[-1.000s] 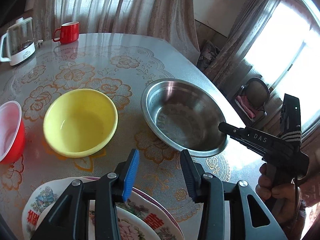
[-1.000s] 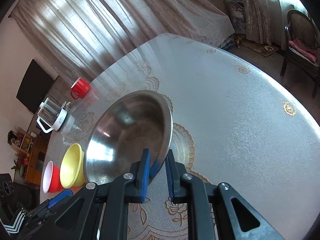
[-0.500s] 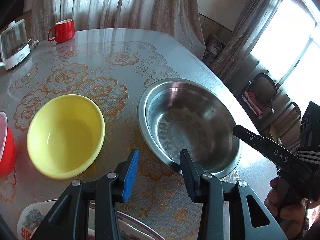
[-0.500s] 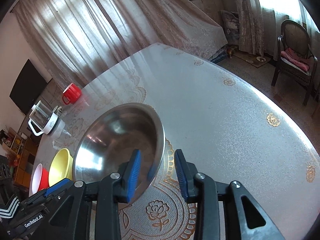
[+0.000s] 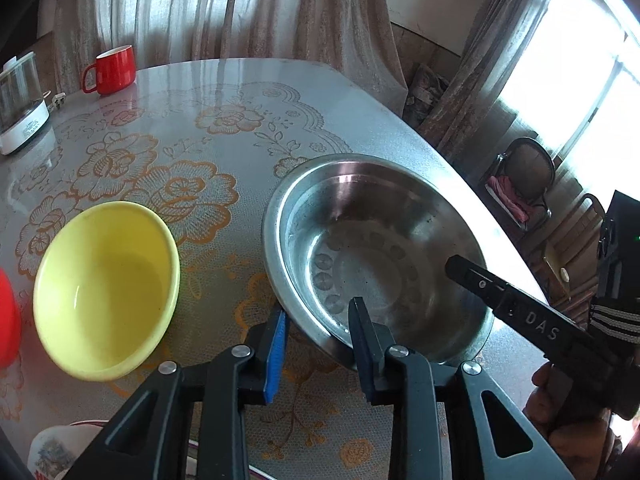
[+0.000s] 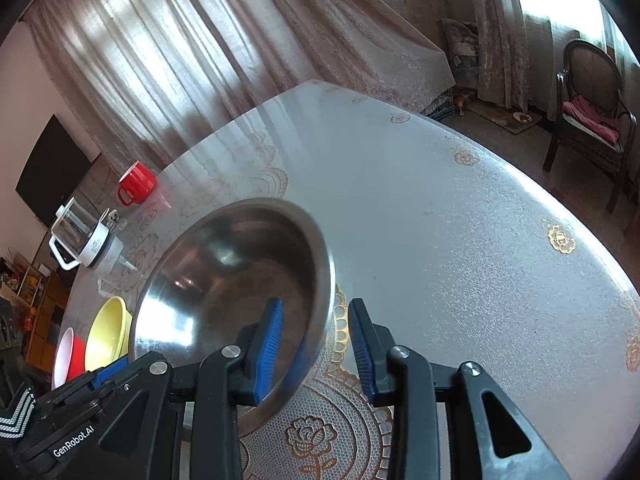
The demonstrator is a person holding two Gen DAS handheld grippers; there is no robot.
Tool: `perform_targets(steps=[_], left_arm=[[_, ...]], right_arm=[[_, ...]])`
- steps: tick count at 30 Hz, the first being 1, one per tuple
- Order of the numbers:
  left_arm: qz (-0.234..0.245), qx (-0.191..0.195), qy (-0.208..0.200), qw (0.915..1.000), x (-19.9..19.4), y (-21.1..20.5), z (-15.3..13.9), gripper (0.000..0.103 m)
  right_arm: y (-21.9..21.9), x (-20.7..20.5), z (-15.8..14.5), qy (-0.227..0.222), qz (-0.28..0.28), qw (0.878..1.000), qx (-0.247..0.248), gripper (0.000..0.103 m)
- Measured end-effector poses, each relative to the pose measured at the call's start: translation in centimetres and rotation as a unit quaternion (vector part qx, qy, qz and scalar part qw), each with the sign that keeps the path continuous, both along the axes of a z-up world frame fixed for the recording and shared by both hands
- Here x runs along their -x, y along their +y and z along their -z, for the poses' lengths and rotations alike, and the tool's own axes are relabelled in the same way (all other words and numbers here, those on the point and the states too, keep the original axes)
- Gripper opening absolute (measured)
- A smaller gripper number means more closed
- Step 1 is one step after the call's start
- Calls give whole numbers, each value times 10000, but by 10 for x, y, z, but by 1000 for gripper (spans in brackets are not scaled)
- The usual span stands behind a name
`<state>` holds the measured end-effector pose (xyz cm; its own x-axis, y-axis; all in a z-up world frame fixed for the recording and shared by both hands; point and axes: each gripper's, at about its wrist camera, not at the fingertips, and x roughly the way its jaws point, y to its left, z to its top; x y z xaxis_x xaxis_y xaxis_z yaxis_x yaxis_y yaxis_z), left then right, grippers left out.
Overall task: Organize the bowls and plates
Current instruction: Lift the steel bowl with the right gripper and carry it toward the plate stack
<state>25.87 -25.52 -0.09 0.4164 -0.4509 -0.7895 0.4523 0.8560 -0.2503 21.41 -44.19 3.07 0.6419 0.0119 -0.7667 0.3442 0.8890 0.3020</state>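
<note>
A steel bowl (image 5: pixel 376 256) (image 6: pixel 240 280) sits on the flowered table, right of a yellow bowl (image 5: pixel 106 296) (image 6: pixel 106 336) and a red bowl (image 5: pixel 6 320) (image 6: pixel 68 356). My left gripper (image 5: pixel 318 332) straddles the steel bowl's near-left rim, one finger outside and one inside; its jaws are closing, and the pads do not press the rim. My right gripper (image 6: pixel 316 328) (image 5: pixel 454 266) straddles the opposite rim, its jaws also narrowing, with a gap on each side. A person's hand (image 5: pixel 568 440) holds the right gripper.
A decorated plate (image 5: pixel 52 448) peeks in at the lower left. A red mug (image 5: pixel 114 70) and a glass kettle (image 5: pixel 20 104) stand at the table's far side. The table edge (image 5: pixel 500 232) runs close to the steel bowl; a chair (image 5: pixel 524 184) stands beyond it.
My right gripper let go of the steel bowl's rim and opened around it. My left gripper moved forward from over the plate to the bowl's near rim and narrowed.
</note>
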Motion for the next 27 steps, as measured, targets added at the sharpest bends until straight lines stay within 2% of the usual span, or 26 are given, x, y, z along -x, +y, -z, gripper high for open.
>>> perform_targets(steps=[3, 15, 17, 27], left_arm=[[-69, 56, 45, 10000, -1, 1, 0, 28], [-177, 118, 150, 9997, 15, 8, -1, 28], [-189, 147, 173, 9996, 20, 12, -1, 27], [-229, 208, 305, 9991, 48, 38, 0, 28]], right_arm=[[7, -3, 4, 142, -43, 9998, 167, 18], [7, 4, 8, 235, 35, 9997, -21, 21], [9, 8, 7, 263, 4, 9996, 51, 21], [25, 36, 7, 267, -123, 9994, -188, 21]])
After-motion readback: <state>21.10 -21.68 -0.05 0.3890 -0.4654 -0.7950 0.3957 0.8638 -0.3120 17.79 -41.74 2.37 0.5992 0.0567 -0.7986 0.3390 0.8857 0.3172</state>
